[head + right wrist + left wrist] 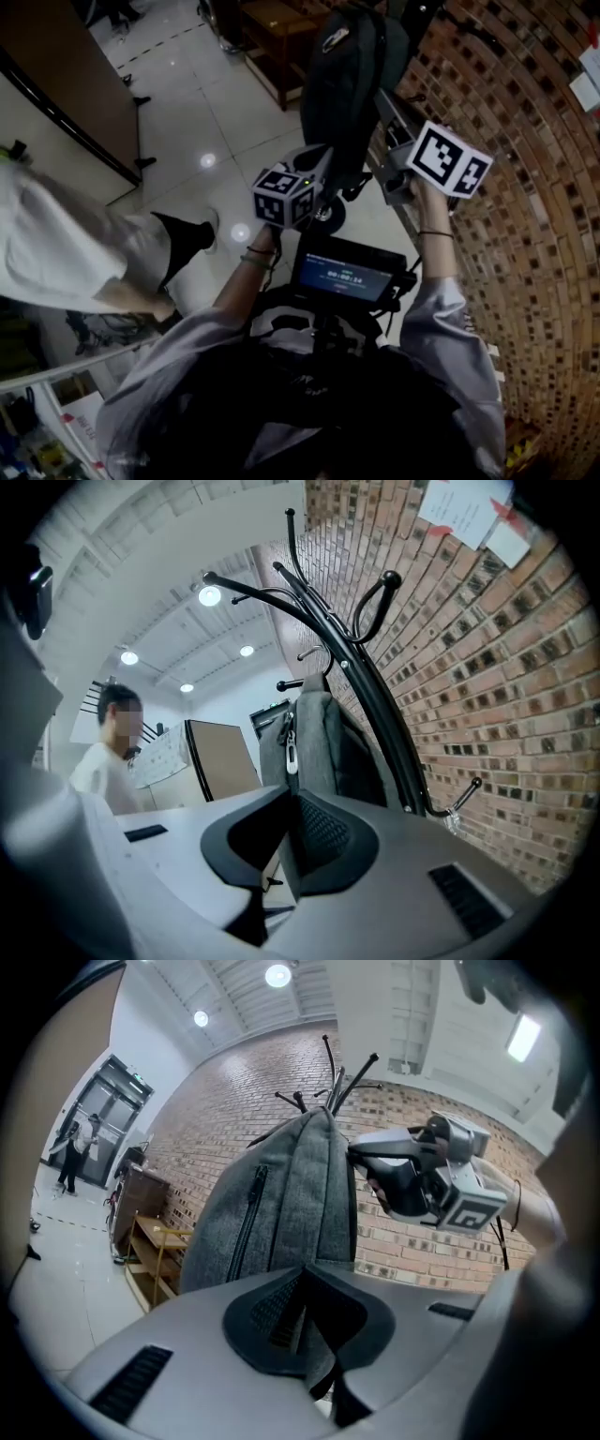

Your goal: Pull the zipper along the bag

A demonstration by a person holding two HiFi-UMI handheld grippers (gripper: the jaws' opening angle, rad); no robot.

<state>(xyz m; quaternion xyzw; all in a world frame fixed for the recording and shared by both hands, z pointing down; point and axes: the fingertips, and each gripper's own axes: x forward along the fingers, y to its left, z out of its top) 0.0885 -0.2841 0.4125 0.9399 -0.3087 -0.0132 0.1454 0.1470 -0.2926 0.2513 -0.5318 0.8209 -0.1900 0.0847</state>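
Brick wall [544,234], red-brown and rough, backs a black metal coat rack [375,714]. The grey fabric backpack [291,1194] hangs from one of the rack's hooks, well off the floor, so it is free to swing. The left gripper [302,1274] is held low, with its fingers clenched on the bag's lower edge, where grey cloth runs straight into the pinch. The right gripper [286,803] is higher, at the bag's side. Its fingers are drawn almost together on the zip edge, and the silver zipper pull [291,754] shows just above their tips rather than between them. From there I judge the main risk to be a pull on cloth instead of the tab: the slider would not travel and the bag would only lift or twist on its hook. If the lower hold is slack, the zip track could buckle and jam the slider. A hard sideways tug could also rock the rack or slip the bag's loop off the hook. In the head view both forearms are raised in front of the chest with the elbows bent. The left is closer in and below the bag, and the right reaches further out toward the wall. Both marker cubes face up.
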